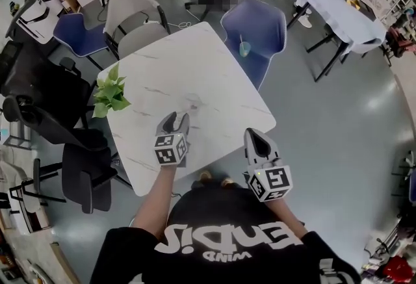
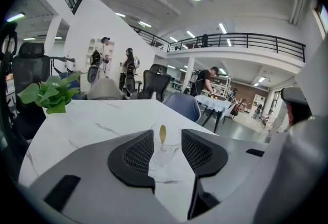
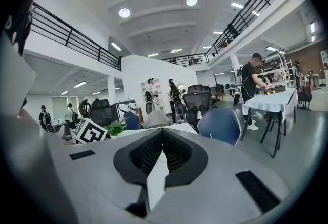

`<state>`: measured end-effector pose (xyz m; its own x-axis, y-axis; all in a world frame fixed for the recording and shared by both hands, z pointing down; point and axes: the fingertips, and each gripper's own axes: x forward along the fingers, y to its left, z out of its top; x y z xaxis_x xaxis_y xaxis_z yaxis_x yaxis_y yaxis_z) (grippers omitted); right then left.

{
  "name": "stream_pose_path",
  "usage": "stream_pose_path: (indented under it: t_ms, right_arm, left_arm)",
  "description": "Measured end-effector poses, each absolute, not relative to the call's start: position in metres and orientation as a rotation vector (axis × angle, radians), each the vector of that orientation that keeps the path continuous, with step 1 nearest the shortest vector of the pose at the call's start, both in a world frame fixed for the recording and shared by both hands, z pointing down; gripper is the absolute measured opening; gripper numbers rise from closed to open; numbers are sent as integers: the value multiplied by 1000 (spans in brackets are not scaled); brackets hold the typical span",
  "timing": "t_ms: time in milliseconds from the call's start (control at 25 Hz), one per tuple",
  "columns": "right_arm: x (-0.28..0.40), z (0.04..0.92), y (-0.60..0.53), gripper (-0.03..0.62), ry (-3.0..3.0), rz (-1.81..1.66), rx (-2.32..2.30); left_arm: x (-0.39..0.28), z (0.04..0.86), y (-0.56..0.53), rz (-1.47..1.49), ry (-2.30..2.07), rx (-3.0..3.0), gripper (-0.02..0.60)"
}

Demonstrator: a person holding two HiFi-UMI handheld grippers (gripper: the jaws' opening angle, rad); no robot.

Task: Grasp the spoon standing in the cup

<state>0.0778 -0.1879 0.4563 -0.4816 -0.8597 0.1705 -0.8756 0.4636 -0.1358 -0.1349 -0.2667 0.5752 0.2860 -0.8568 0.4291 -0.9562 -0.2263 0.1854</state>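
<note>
The only writing I can find is white block lettering on the person's black shirt [image 1: 224, 237], upside down to me and not legible for certain. The marker cubes carry black-and-white square patterns.

The spoon [image 2: 162, 134] is small and gold-coloured, standing bowl-up in a clear, smooth cup [image 2: 163, 154] on the white, grey-veined marble table [image 1: 195, 62], towards its near edge.

The left gripper [image 1: 175, 121] is over the table's near edge, its ribbed black pads spread and touching nothing, with the cup framed beyond them. The right gripper [image 3: 162, 133], just off the table's near corner, has its tips pressed together, empty. A leafy green plant [image 1: 109, 95] sits at the table's left edge.
</note>
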Motion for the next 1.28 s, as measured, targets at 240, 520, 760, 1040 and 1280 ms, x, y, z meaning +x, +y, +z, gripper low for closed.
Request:
stream_pose_path:
  t_ms: [240, 520, 760, 1040, 1280]
  right_arm:
    - [83, 454, -188, 8, -2607, 305, 1578]
    - [90, 455, -188, 8, -2586, 308, 1602]
    - [93, 457, -189, 8, -2581, 309, 1605]
    - [90, 457, -191, 8, -2580, 309, 1605]
    - [91, 458, -192, 8, -2577, 311, 1605]
  left_arm:
    - [-133, 590, -280, 346, -1623, 2118, 159]
    - [-135, 606, -289, 366, -1610, 2062, 137]
    - [-136, 607, -291, 368, -1618, 2052, 94]
    - [-140, 606, -292, 359, -1619, 2057, 59]
    - [-139, 605, -294, 346, -1625, 2052, 38]
